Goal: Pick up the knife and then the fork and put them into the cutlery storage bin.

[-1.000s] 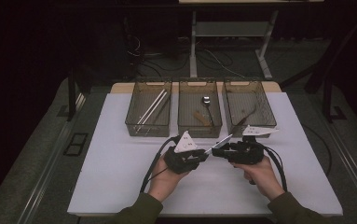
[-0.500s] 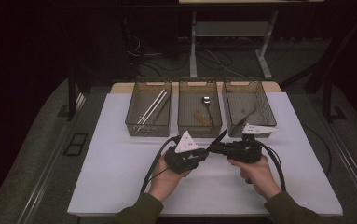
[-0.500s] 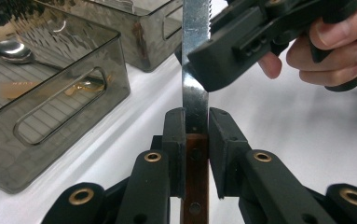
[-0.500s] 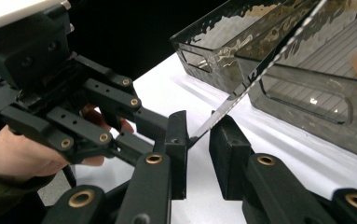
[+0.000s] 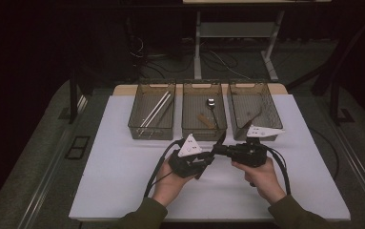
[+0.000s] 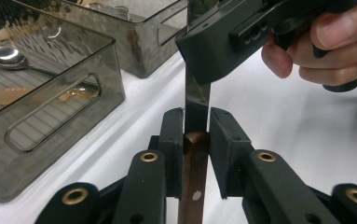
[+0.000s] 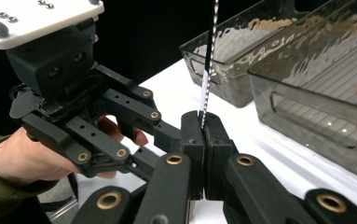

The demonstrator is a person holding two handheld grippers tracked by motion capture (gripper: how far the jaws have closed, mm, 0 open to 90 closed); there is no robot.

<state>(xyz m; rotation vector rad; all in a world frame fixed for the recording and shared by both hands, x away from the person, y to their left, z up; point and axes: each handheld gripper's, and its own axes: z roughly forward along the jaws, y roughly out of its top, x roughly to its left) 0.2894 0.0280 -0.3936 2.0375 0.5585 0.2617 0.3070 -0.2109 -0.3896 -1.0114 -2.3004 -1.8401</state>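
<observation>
While the 2 grippers met over the white table (image 5: 123, 191), just in front of the 3 smoky bins (image 5: 204, 129), the thing being passed between them was a knife (image 6: 195, 100) with a brown wooden handle and a thin serrated blade. The right gripper (image 7: 203, 122) had just been closing and was clenched flat on the blade, edge sticking up past its jaws. The left gripper (image 6: 195, 133) had just been easing open a bit; the handle end sat between its jaws, touching the left one with a sliver of gap on the other side, so I'd call it let go, or about to be. My guess is the knife's light and totally stiff, so no flop, but polished steel is slippery and a grip on the flat of the blade could let it pivot or slide. The wooden handle is the better spot to grab: thicker, grippier, away from the teeth. The middle bin held a spoon (image 5: 210, 102) and something brown, the left 1 chopsticks (image 5: 155, 109), so the knife probably belonged in the right 1.
</observation>
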